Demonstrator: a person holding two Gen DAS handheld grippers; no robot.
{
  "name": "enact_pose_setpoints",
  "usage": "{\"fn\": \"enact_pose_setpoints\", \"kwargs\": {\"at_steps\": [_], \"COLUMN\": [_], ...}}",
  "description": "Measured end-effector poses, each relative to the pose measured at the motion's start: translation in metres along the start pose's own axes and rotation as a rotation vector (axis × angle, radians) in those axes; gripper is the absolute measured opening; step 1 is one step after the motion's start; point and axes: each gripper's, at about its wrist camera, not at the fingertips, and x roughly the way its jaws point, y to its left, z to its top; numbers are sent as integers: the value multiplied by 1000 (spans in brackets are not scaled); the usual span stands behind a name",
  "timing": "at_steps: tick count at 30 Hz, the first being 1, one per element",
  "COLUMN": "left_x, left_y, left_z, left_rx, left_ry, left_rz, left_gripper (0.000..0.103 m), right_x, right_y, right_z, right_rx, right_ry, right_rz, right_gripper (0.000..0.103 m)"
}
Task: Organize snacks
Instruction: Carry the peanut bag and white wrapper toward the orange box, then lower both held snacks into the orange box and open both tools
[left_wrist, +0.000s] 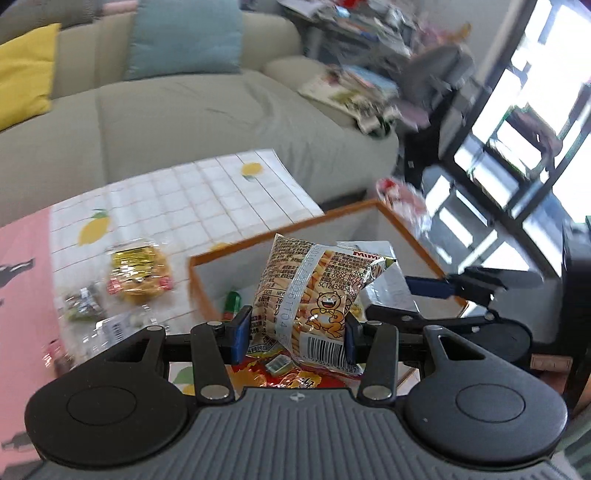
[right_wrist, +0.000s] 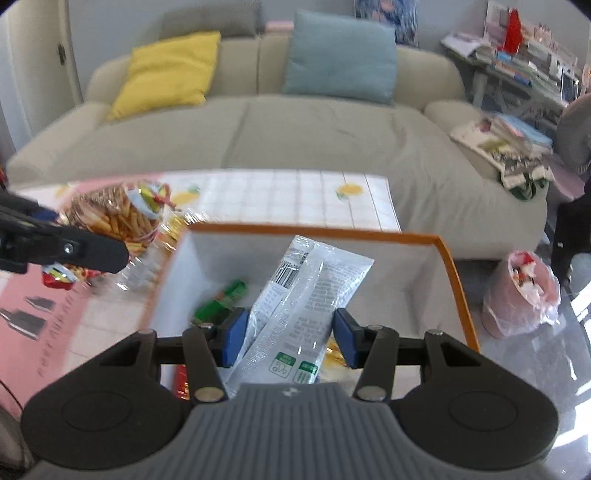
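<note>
A lemon-print table (right_wrist: 295, 199) carries an orange-rimmed box (right_wrist: 452, 273) and loose snack packets (left_wrist: 140, 273).

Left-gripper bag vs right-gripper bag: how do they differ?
The fries snack bag in the left gripper is tan and printed with a cartoon cat; the white packet in the right gripper is pale with dense black text. The fries snack bag looks puffy; the white packet is longer and flatter. Both show barcodes and hang over the orange-rimmed box.

Beige sofa (right_wrist: 280, 140), yellow cushion (right_wrist: 166, 74), teal cushion (right_wrist: 340, 55), cluttered shelf (right_wrist: 524, 62), bright window (left_wrist: 517, 122), glossy grey floor (right_wrist: 535, 362).
</note>
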Motion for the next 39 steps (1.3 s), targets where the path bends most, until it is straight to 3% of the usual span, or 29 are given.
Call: {"fn": "enact_pose_setpoints", "kwargs": {"at_steps": [9,23,31,39], "left_x": [67,105,104,87], "left_y": [-11,-26,-27,-22], "left_z": [3,1,-1,1], "left_rx": [95,213,222,199], "left_ry": [124,219,230,184], "left_rz": [94,190,196,189], "left_gripper": [53,53,62,75], "right_x": [53,80,77,69], "right_y": [-24,-30,-24,-21], "right_z": [-4,-15,-15,-15], "right_rx": [30,23,-1,2], "right_ry": [114,184,189,176], "right_rz": [-21,-42,-50,-68], "right_gripper": [50,51,54,72]}}
